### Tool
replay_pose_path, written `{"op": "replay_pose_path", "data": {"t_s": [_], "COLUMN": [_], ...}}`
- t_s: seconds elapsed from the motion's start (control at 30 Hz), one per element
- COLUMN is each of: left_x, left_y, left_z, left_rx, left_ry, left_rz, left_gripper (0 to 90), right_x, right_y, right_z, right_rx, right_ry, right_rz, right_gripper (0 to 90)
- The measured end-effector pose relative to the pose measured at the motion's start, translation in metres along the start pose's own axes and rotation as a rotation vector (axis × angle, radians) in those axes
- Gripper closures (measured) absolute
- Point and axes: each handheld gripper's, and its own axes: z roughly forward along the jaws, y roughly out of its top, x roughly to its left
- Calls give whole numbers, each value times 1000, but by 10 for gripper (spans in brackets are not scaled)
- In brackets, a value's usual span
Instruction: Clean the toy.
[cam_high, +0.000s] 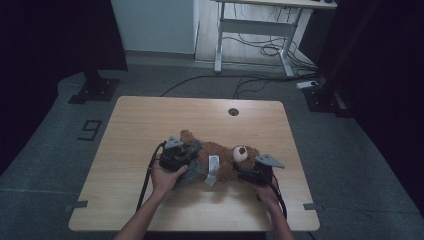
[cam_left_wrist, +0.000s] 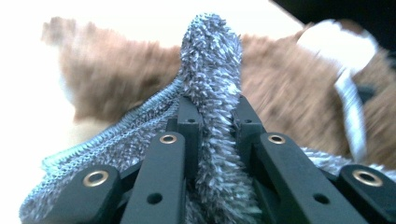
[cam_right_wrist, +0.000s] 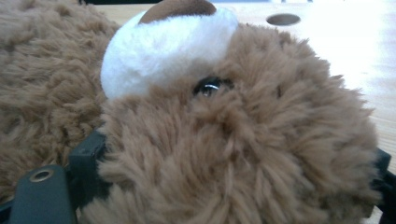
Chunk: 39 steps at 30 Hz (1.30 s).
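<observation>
- Left claw (cam_left_wrist: 212, 140) pinches the grey cloth (cam_left_wrist: 210, 65); a hard tug could slip the fold free
- Right claw (cam_right_wrist: 224, 186) clamps the teddy bear (cam_right_wrist: 243, 140) head; soft plush may squirm out, dragging it across the bench (cam_high: 150, 120)

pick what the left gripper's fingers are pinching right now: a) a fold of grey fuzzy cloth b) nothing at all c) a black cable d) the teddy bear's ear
a: in the left gripper view the left gripper has its fingers shut on a raised fold of the grey fuzzy cloth, with the brown teddy bear lying behind it.
</observation>
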Motion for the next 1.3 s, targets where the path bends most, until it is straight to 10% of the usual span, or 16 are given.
{"op": "replay_pose_path", "data": {"t_s": [0.17, 0.47, 0.77, 1.07, 1.3], "left_x": [-9, 33, 52, 19, -25], "left_y": [11, -26, -45, 1, 28], "left_z": [21, 30, 23, 11, 10], "left_rx": [31, 112, 168, 39, -24], "left_ry": [3, 6, 49, -87, -99], "left_rz": [21, -133, -166, -88, 47], "left_gripper": [777, 788, 784, 785, 784], "right_x": [-4, -3, -1, 0, -1], "right_y": [-5, -9, -11, -10, -10], "right_z": [-4, -6, -8, -8, -9], "right_rx": [-19, -39, -44, -44, -46], "right_ry": [24, 20, 14, 22, 22], "right_rz": [7, 4, 3, -11, -10], "right_gripper": [142, 144, 144, 149, 144]}}
